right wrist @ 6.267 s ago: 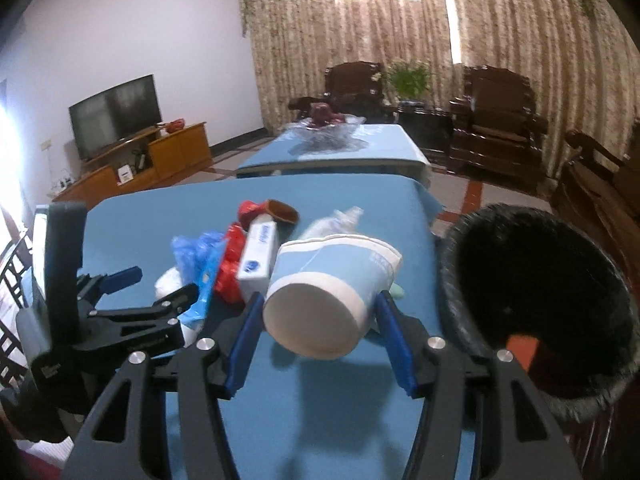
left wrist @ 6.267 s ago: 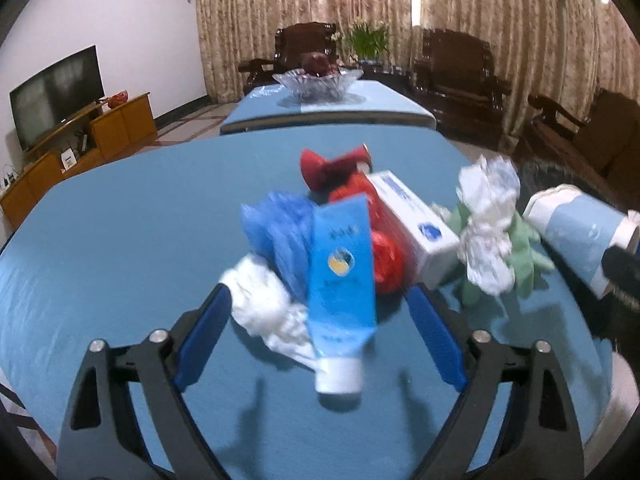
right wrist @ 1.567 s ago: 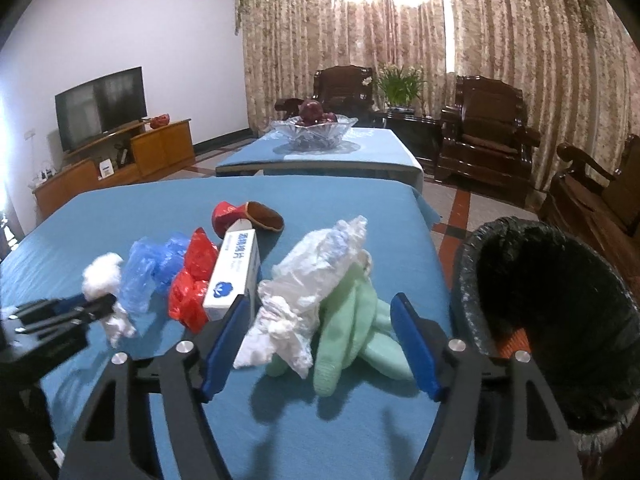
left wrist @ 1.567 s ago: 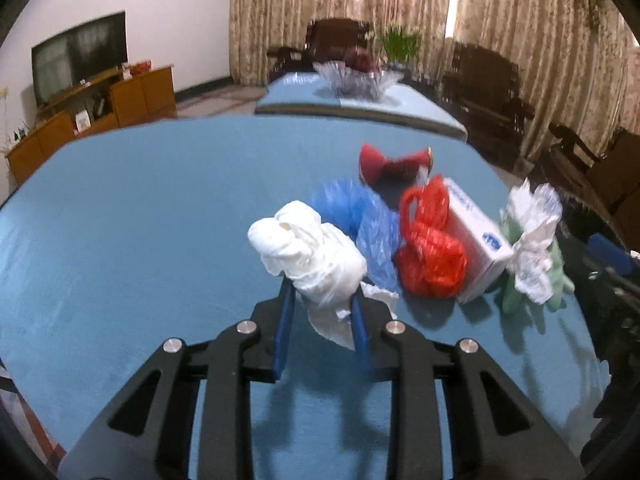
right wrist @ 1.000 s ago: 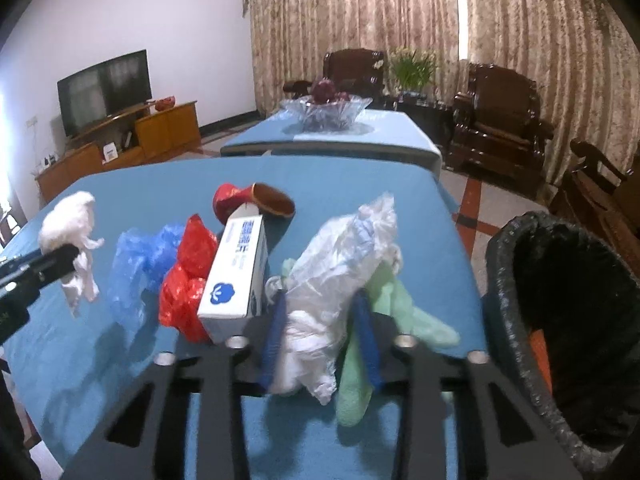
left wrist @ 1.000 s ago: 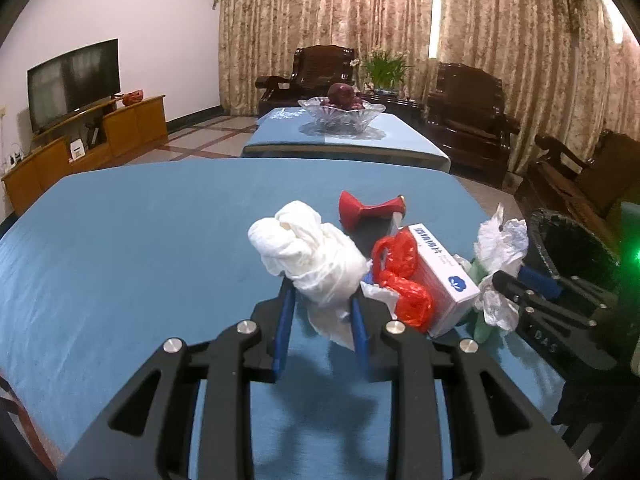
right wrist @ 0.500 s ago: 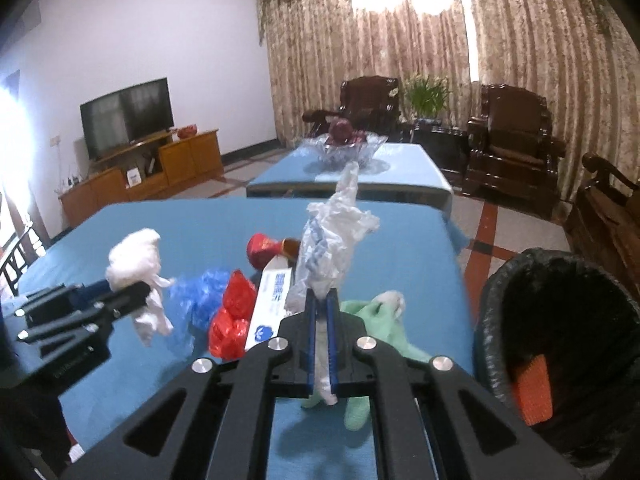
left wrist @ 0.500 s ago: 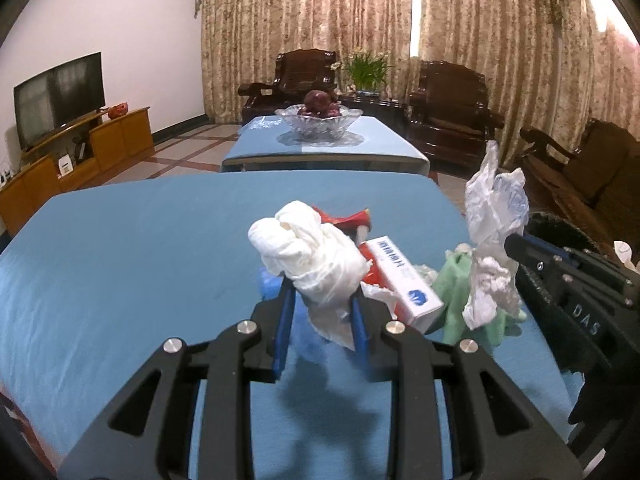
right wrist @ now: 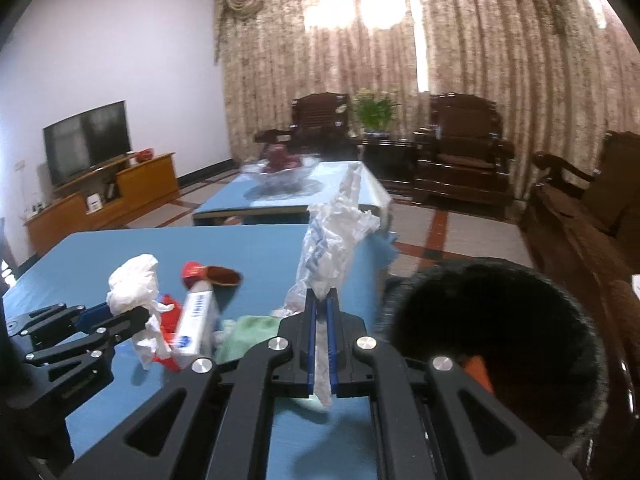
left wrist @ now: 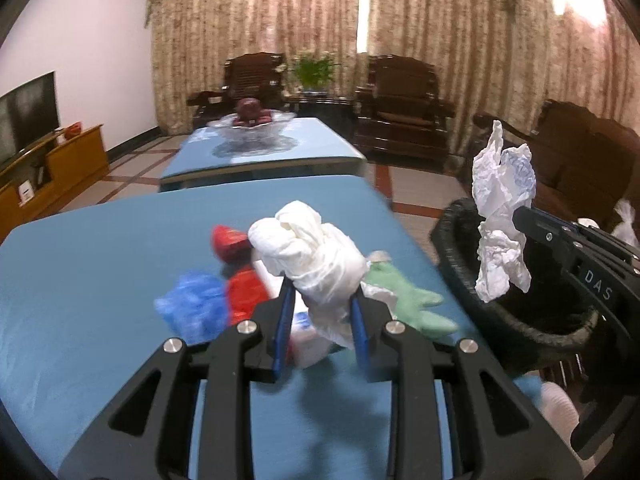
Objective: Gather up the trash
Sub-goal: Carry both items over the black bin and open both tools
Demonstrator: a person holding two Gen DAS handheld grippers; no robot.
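Observation:
My left gripper (left wrist: 320, 300) is shut on a crumpled white wad (left wrist: 312, 252) and holds it above the blue table (left wrist: 100, 240). It shows in the right wrist view (right wrist: 134, 286) too. My right gripper (right wrist: 321, 300) is shut on a clear crinkled plastic bag (right wrist: 332, 240), which hangs over the black bin (left wrist: 520, 316) in the left wrist view (left wrist: 500, 216). The bin (right wrist: 492, 328) stands at the table's right edge. On the table lie a blue bag (left wrist: 192, 304), a red bag (left wrist: 244, 292), a white box (right wrist: 196, 320) and a green glove (left wrist: 404, 300).
A red shoe-shaped item (right wrist: 208, 274) lies further back on the table. A second blue table with a glass fruit bowl (left wrist: 250, 124) stands beyond. Dark wooden armchairs (left wrist: 400, 108) line the back and right. A TV cabinet (right wrist: 104, 200) stands at the left wall.
Both grippers have swung right towards the bin with their loads. The right gripper's plastic bag now hangs over the bin's rim. Both stay shut.

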